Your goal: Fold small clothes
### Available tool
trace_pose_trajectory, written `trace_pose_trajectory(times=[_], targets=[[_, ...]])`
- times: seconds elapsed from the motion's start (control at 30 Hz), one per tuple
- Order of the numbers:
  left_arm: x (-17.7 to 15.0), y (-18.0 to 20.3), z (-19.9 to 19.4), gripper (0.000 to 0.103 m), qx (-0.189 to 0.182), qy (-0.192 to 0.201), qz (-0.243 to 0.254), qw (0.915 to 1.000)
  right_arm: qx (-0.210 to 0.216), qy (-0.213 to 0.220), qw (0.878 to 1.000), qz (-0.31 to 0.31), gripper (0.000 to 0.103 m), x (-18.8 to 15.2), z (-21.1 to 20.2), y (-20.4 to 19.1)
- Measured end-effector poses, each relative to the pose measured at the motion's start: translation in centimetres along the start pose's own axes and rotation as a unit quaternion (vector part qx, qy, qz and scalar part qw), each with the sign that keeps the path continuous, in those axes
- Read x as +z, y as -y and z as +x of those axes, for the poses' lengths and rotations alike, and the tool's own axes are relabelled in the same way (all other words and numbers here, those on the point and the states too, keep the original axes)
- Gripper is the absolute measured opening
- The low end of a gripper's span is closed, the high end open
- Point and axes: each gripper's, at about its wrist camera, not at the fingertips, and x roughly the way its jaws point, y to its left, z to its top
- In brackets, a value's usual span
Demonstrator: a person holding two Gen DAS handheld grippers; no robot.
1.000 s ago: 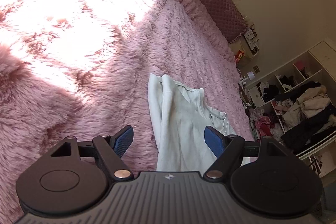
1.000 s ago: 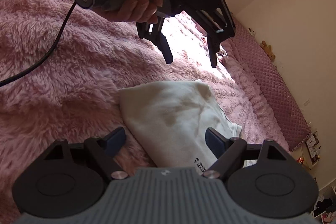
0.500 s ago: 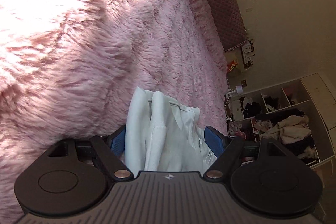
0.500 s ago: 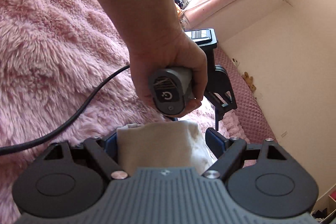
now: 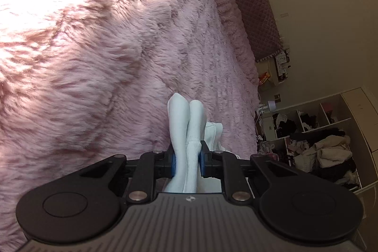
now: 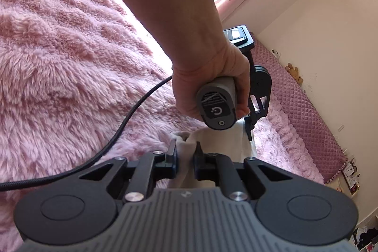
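Left wrist view: white knit garment (image 5: 189, 134) bunched into soft ridges on the fluffy pink bed (image 5: 94, 63). Left gripper (image 5: 187, 163) fingers closing, clenched on the cloth; a second ago spread wide. Right gripper (image 6: 185, 161) fingers closing too, pinching its cream edge (image 6: 186, 145).

A small white garment (image 5: 189, 134) (cream-toned in shade) lies bunched in upright folds on the pink furry blanket (image 5: 94, 63), pointing toward twelve o'clock.
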Motion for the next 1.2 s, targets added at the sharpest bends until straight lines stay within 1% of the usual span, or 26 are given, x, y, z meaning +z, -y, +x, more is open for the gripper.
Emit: trace_pose_trajectory(times=[0.1, 0.23, 0.3, 0.4, 0.43, 0.5, 0.6, 0.7, 0.77, 0.83, 0.9, 0.97, 1.0, 1.03, 1.1, 1.13, 1.2], targets=[[0.0, 2.0, 0.0, 0.018, -0.004, -0.007, 0.005, 1.0, -0.009, 0.005, 1.0, 0.022, 0.005, 0.2, -0.6, 1.2], [-0.2, 5.2, 0.8, 0.018, -0.004, -0.016, 0.005, 0.9999, -0.03, 0.014, 0.998, 0.061, 0.004, 0.2, -2.0, 3.7], [-0.5, 7.3, 1.6, 0.018, -0.003, -0.027, 0.022, 0.9994, -0.04, 0.016, 0.996, 0.083, 0.003, 0.0, -2.7, 5.4], [-1.5, 10.6, 3.1, 0.018, 0.002, -0.04, 0.071, 0.9967, -0.065, 0.021, 0.992, 0.106, 0.003, -0.7, -4.3, 8.0], [-1.9, 11.7, 3.7, 0.018, 0.002, -0.043, 0.08, 0.9959, -0.074, 0.024, 0.991, 0.113, 0.003, -1.1, -4.9, 9.0], [-2.9, 13.2, 5.0, 0.018, 0.004, -0.047, 0.083, 0.9955, -0.089, 0.028, 0.988, 0.125, 0.003, -2.1, -6.0, 10.8], [-4.3, 15.0, 7.3, 0.018, 0.004, -0.053, 0.086, 0.9948, -0.119, 0.026, 0.983, 0.139, 0.003, -4.2, -7.6, 13.2], [-6.2, 16.9, 10.1, 0.017, 0.005, -0.062, 0.094, 0.9936, -0.147, 0.007, 0.975, 0.164, 0.003, -7.3, -8.8, 16.1], [-7.8, 18.4, 11.7, 0.017, 0.008, -0.063, 0.116, 0.9912, -0.162, -0.006, 0.969, 0.185, 0.003, -9.3, -9.4, 17.5], [-9.6, 20.0, 13.6, 0.018, 0.009, -0.068, 0.141, 0.9876, -0.181, -0.022, 0.961, 0.208, 0.003, -11.7, -10.2, 19.1], [-11.1, 21.2, 15.4, 0.018, 0.009, -0.072, 0.154, 0.9854, -0.2, -0.035, 0.953, 0.223, 0.004, -13.7, -10.7, 20.1], [-12.9, 22.4, 17.6, 0.018, 0.011, -0.082, 0.168, 0.9823, -0.218, -0.056, 0.943, 0.247, 0.004, -16.4, -11.5, 21.4], [-13.5, 22.8, 18.4, 0.018, 0.013, -0.086, 0.173, 0.981, -0.221, -0.063, 0.938, 0.258, 0.004, -17.3, -11.7, 21.8], [-14.4, 23.0, 19.5, 0.018, 0.013, -0.095, 0.178, 0.9794, -0.225, -0.074, 0.932, 0.276, 0.004, -18.6, -11.7, 22.3], [-16.0, 23.3, 21.1, 0.018, 0.018, -0.106, 0.185, 0.9768, -0.234, -0.088, 0.922, 0.296, 0.004, -20.9, -12.9, 23.2], [-16.7, 23.4, 21.8, 0.018, 0.023, -0.11, 0.19, 0.9753, -0.24, -0.095, 0.919, 0.298, 0.004, -22.1, -13.6, 23.4], [-18.0, 23.5, 23.1, 0.018, 0.034, -0.116, 0.197, 0.9729, -0.246, -0.108, 0.914, 0.304, 0.004, -23.6, -13.5, 23.2]])
